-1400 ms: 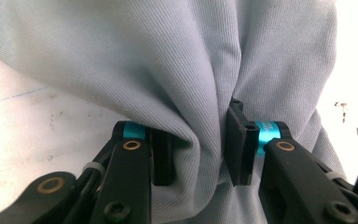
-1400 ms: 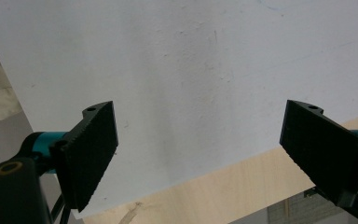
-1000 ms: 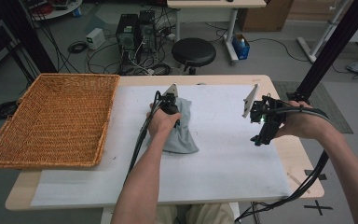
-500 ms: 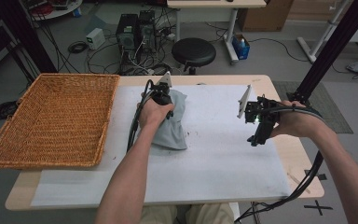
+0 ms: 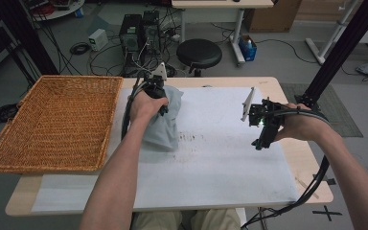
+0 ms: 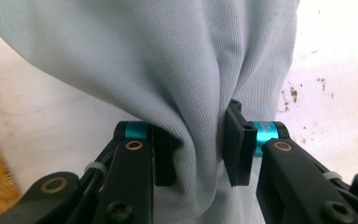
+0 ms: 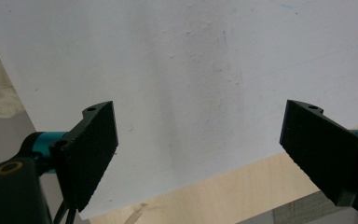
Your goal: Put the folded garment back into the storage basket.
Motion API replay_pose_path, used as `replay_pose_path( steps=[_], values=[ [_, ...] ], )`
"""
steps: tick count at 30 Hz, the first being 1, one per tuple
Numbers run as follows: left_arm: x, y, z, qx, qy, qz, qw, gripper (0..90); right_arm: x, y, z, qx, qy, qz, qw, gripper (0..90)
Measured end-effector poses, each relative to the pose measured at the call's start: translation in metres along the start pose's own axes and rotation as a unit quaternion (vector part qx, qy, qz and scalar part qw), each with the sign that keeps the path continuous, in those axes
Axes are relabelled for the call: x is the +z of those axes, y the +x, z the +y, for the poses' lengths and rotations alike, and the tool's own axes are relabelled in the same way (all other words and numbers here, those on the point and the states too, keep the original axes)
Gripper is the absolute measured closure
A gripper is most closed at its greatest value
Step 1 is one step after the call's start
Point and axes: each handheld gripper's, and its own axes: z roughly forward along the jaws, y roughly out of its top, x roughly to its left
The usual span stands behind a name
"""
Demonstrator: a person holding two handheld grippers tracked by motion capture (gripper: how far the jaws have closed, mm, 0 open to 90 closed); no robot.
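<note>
Left hand-held gripper (image 5: 159, 103) clamped on a pale grey cloth (image 5: 165, 122). In the left gripper view the two black jaws pinch a thick bunched fold of the cloth (image 6: 186, 84) between them, with ribbed fabric spilling up and out on both sides of the left hand-held gripper (image 6: 196, 149).

In the high view the cloth sits on the white sheet (image 5: 220, 158) that covers the counter (image 5: 294, 153), toward the far left part of the sheet and just beside the wicker basket (image 5: 52, 120). The cloth looks partly lifted under the left hand (image 5: 146, 105), its lower end draping down onto the sheet; whether that end rests fully flat is hard to tell from above. Some dark specks mark the sheet just right of the cloth.

Right hand-held gripper (image 5: 258, 120) held over the right side of the sheet, well apart from the cloth, with the right hand (image 5: 299, 127) around its body. In the right gripper view the jaws of the right hand-held gripper (image 7: 198, 149) stand wide apart with nothing between them, above the white sheet (image 7: 191, 70) near its edge, where a strip of bare wooden counter (image 7: 223, 196) shows.

The basket stands at the counter's left end, overhanging the edge slightly. Beyond the far edge of the counter, a black stool (image 5: 199, 53) stands on the floor.
</note>
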Motion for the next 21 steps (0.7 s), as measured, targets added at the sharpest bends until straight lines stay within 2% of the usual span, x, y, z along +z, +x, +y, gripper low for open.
replay_pose_path(
  steps=[2,3,4,10,13,15,16,19,20,21],
  values=[
    [-0.008,0.005,0.001,-0.003,-0.003,-0.001,1.0000,68.4,-0.001,0.000,0.000,-0.006,0.002,0.000,1.0000,11.2],
    [-0.012,0.007,0.001,-0.008,-0.006,-0.002,0.9999,68.4,0.000,0.001,0.000,0.005,-0.001,0.003,1.0000,11.2],
    [-0.016,0.009,0.001,-0.009,-0.009,-0.002,0.9999,68.4,0.000,0.001,0.001,0.005,0.000,0.002,1.0000,11.2],
    [-0.032,0.027,-0.001,-0.018,-0.008,0.008,0.9998,68.4,0.000,0.001,0.005,-0.007,0.001,0.001,1.0000,11.2],
    [-0.041,0.036,-0.002,-0.022,-0.008,0.015,0.9996,68.3,0.001,0.002,0.007,0.001,-0.003,0.005,1.0000,11.2],
    [-0.046,0.043,-0.004,-0.025,-0.010,0.017,0.9995,68.3,0.001,-0.002,0.007,-0.014,0.003,-0.006,0.9999,11.2],
    [-0.049,0.046,-0.005,-0.029,-0.013,0.017,0.9993,68.4,0.001,0.001,0.007,0.003,-0.001,0.000,1.0000,11.2],
    [-0.057,0.059,-0.008,-0.039,-0.017,0.020,0.9989,68.3,0.001,-0.001,0.008,-0.006,0.000,-0.003,1.0000,11.2],
    [-0.057,0.059,-0.008,-0.039,-0.017,0.020,0.9989,68.3,0.001,0.000,0.008,-0.002,-0.002,-0.002,1.0000,11.2],
    [-0.060,0.066,-0.010,-0.040,-0.016,0.022,0.9988,68.3,0.001,0.000,0.008,-0.001,-0.002,-0.001,1.0000,11.2]
  ],
)
